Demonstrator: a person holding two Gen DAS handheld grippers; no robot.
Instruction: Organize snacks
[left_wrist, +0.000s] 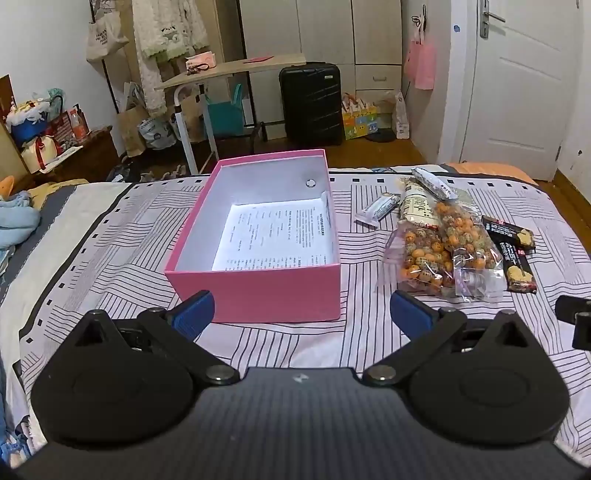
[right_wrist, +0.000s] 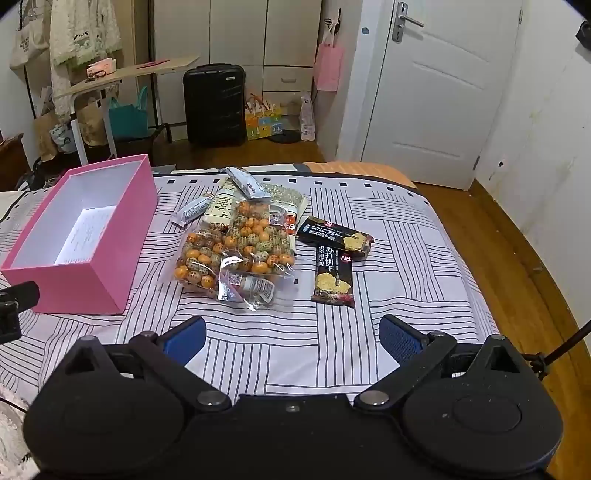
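Nearest the lens, the left claw (left_wrist: 302, 314) stands wide with nothing between its blue pads (left_wrist: 194, 314), hovering over a bed (left_wrist: 92, 266) covered in a line-patterned sheet. Just ahead sits an open pink box (left_wrist: 258, 295), its white interior holding only a printed sheet of paper (left_wrist: 277, 236); the left wrist view looks straight into it, while the right wrist view catches it only at an angle on the left.

The right claw (right_wrist: 291, 339) is likewise spread wide and holds nothing. Its view lays out the snacks more fully: two clear bags of orange and speckled candies (right_wrist: 236, 251) piled together, two black cracker packets (right_wrist: 334, 277) just to their right, one overlapping the other's end, two small silver-grey bars (right_wrist: 192, 210) at the far side, and a cream packet (right_wrist: 219, 210) partly under the candy bags. In the left wrist view the black packets are squeezed toward the frame's right side.

A strip of bare sheet separates box and snack pile. Open bedding lies between each claw and the items; the right view also shows the bed's right edge dropping to a wooden floor (right_wrist: 517, 251).
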